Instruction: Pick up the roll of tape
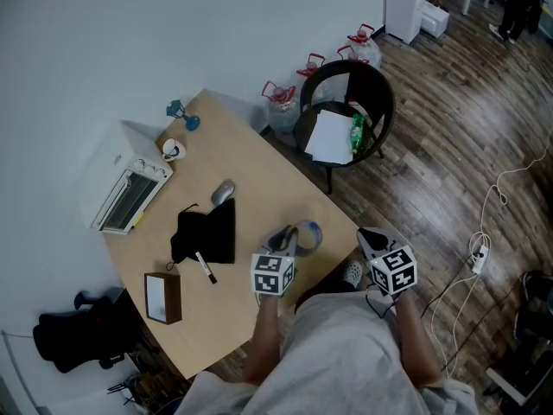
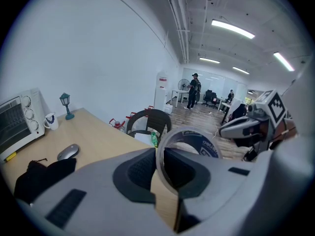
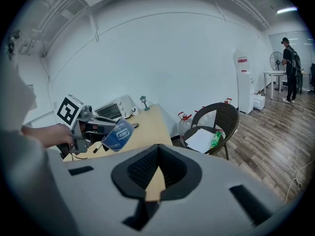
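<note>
The person's left forearm (image 1: 263, 340) holds the grey left hand-held gripper (image 1: 288, 237) out in front, tilted downward. Its jaws are clamped on the rim of a blue-printed roll of tape (image 1: 309, 234). The grey right hand-held gripper (image 1: 370, 240) points downward alongside, apart from the left one, with its jaws together and empty.

A light wooden table (image 1: 259, 171) stands against a white wall (image 1: 130, 41). At its 2 o'clock, a dark round chair (image 1: 386, 102) stands on the brown plank floor (image 1: 467, 145). Long ceiling lamps (image 2: 234, 29) shine overhead.
</note>
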